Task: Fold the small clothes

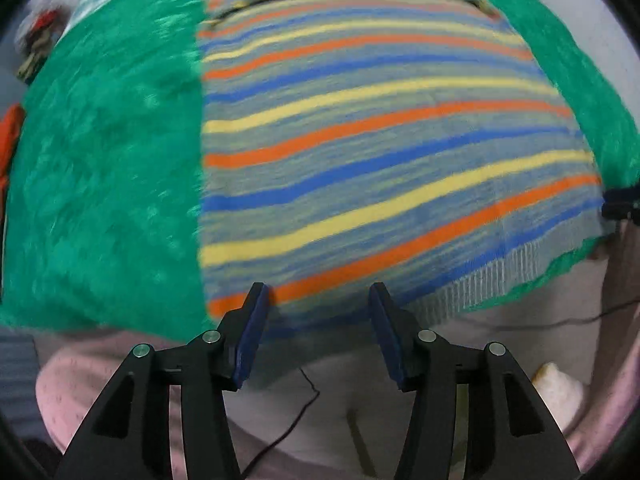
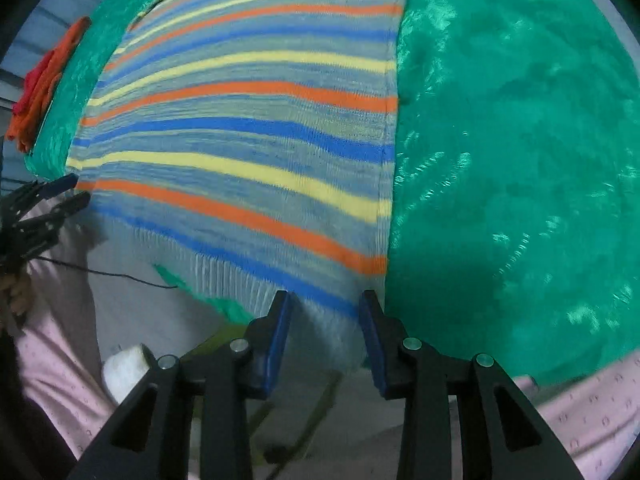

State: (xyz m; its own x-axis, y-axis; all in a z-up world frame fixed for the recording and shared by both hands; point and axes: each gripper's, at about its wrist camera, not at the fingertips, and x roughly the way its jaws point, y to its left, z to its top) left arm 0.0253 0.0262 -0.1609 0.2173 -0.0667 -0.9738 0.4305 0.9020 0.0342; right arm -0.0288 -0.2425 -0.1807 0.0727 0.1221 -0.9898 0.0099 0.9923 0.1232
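I have the striped sweater (image 1: 360,140) spread flat on the green fuzzy blanket (image 1: 100,180), filling the centre and right of my left-wrist frame and the centre-left of my right-wrist frame, with its ribbed hem (image 2: 248,288) running along the bottom toward me. My left gripper (image 1: 318,296) sits at the lower centre of its frame with both blue pads spread apart and nothing between them, lined up on the hem near the sweater's left corner; my right gripper (image 2: 325,302) is likewise spread and empty, poised over the hem's right corner where stripes meet green. The sleeves look already tucked in at the top of the frame (blur makes that hard to confirm), so I judge the step in hand is pinching both hem corners to bring the bottom up over the body. To do it well I should bite only the knit, not the blanket pile beneath, take matching depths on each side, and lift evenly so the stripes stay parallel and the fold lands square.
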